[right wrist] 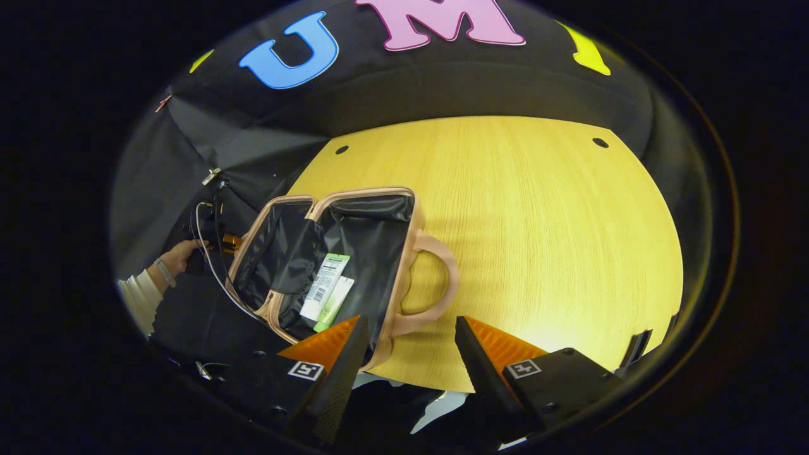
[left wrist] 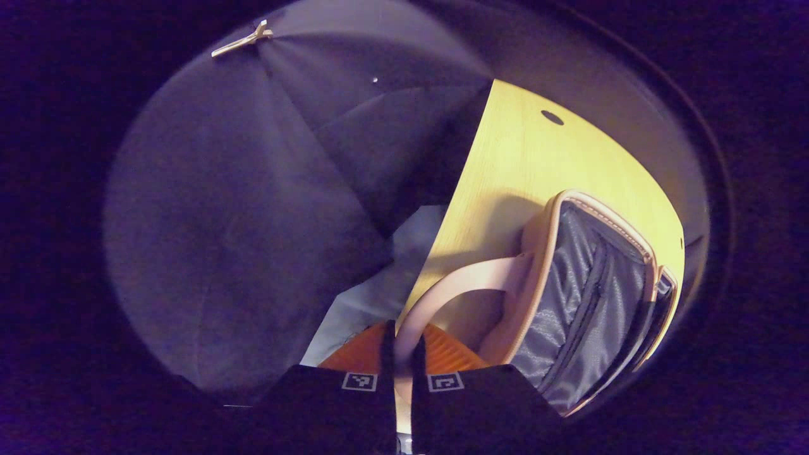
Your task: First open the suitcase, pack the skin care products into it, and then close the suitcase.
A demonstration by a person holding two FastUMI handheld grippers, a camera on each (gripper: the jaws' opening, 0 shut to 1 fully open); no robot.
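A: Between the left gripper (left wrist: 402,354) jaws, clamped: one pink handle (left wrist: 442,287) of the open suitcase (right wrist: 328,265), near the bench (right wrist: 537,240) edge. Right gripper (right wrist: 407,347) gaping, empty.

B: Risky, probably. Could yank it off the edge, tube (right wrist: 328,291) sliding out.

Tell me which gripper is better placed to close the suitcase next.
Left, probably. The left gripper is shut on a pink handle of the open suitcase, so it could swing that half over. The right gripper is open, holding nothing, at the table edge.
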